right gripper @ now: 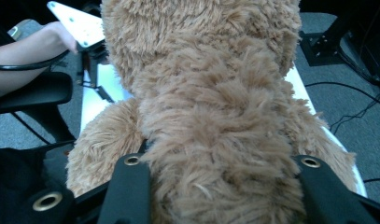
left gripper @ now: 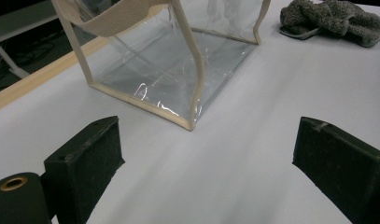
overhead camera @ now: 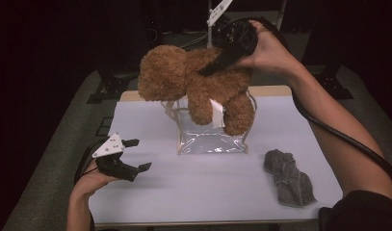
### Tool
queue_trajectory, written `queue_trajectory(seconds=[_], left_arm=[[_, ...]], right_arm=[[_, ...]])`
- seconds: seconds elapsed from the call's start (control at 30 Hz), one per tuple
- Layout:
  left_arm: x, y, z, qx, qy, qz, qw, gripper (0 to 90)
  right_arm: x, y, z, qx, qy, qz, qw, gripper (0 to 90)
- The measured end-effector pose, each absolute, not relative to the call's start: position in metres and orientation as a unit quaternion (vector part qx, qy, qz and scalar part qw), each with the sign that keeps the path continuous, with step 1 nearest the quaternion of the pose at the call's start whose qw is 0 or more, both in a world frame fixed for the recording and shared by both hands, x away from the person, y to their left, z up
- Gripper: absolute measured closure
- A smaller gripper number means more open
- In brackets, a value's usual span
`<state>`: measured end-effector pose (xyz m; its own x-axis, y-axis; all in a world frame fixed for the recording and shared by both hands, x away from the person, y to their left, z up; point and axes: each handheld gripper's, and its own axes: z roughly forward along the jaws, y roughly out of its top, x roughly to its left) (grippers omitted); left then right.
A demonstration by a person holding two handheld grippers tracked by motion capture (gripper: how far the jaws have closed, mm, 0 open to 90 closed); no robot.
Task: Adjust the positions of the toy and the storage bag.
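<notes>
While the right gripper (overhead camera: 217,60) clamps the brown teddy bear (overhead camera: 196,82) aloft above the clear bag (overhead camera: 210,137), likely to lower it in, the left gripper (overhead camera: 136,155) waits wide at the near left. From the left gripper view, the bag stands upright, the grey cloth (left gripper: 330,21) far right. From the right gripper view, jaws squeeze the bear's back (right gripper: 215,140)

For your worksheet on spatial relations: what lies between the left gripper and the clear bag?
Nothing: the left gripper view shows bare white tabletop between the open left gripper and the clear bag.
</notes>
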<state>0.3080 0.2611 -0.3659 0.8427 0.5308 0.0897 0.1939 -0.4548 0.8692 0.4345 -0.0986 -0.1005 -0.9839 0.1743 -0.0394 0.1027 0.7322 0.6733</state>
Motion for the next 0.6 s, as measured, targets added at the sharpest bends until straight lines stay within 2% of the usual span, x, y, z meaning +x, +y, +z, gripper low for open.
queue_trajectory(seconds=[0.37,0.6], left_arm=[[0.308,0.261,-0.367,0.833,0.220,0.173,0.477,7.3],[0.307,0.261,-0.367,0.834,0.220,0.171,0.477,7.3]], right_arm=[[0.488,-0.093,-0.091,0.111,0.926,0.355,0.066,56.9],[0.520,-0.087,-0.096,0.127,0.928,0.339,0.093,56.6]])
